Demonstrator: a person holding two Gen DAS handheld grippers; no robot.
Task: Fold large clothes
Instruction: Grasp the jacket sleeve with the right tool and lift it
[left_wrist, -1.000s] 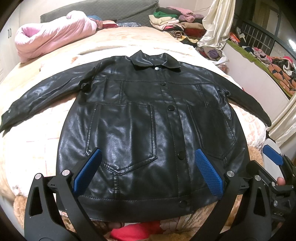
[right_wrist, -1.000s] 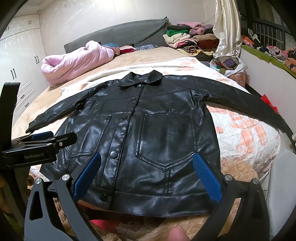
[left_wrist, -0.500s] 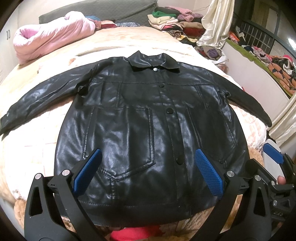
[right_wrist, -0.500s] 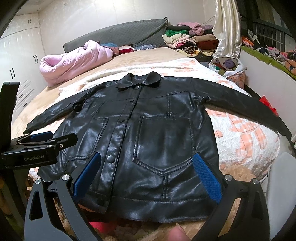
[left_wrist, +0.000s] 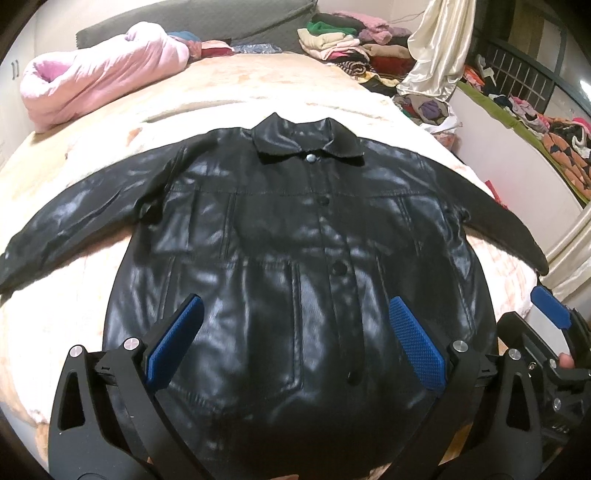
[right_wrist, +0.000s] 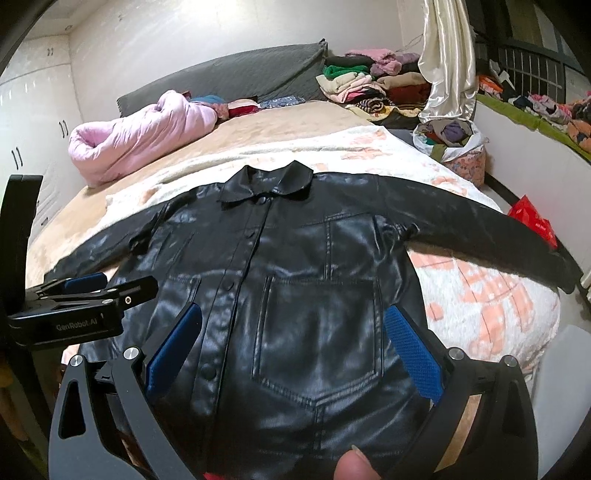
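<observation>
A black leather jacket (left_wrist: 295, 266) lies face up on the bed, buttoned, collar at the far end, both sleeves spread out sideways. It also shows in the right wrist view (right_wrist: 317, 295). My left gripper (left_wrist: 295, 339) is open, its blue pads over the lower front of the jacket, left of the button line. My right gripper (right_wrist: 291, 347) is open over the lower right pocket. Neither holds anything. The hem is hidden under the gripper frames. The right gripper shows at the right edge of the left wrist view (left_wrist: 550, 310); the left gripper shows at the left of the right wrist view (right_wrist: 85, 295).
The jacket lies on a cream and pink blanket (left_wrist: 66, 295) on the bed. A rolled pink quilt (left_wrist: 96, 74) lies at the far left. Piles of folded clothes (left_wrist: 343, 40) sit at the head. A bag of clothes (right_wrist: 454, 144) and a white wall (right_wrist: 535, 177) stand to the right.
Both grippers have moved forward and lower over the jacket, so the hem has slid out of sight beneath them. Both stay open. The jacket has not moved.
</observation>
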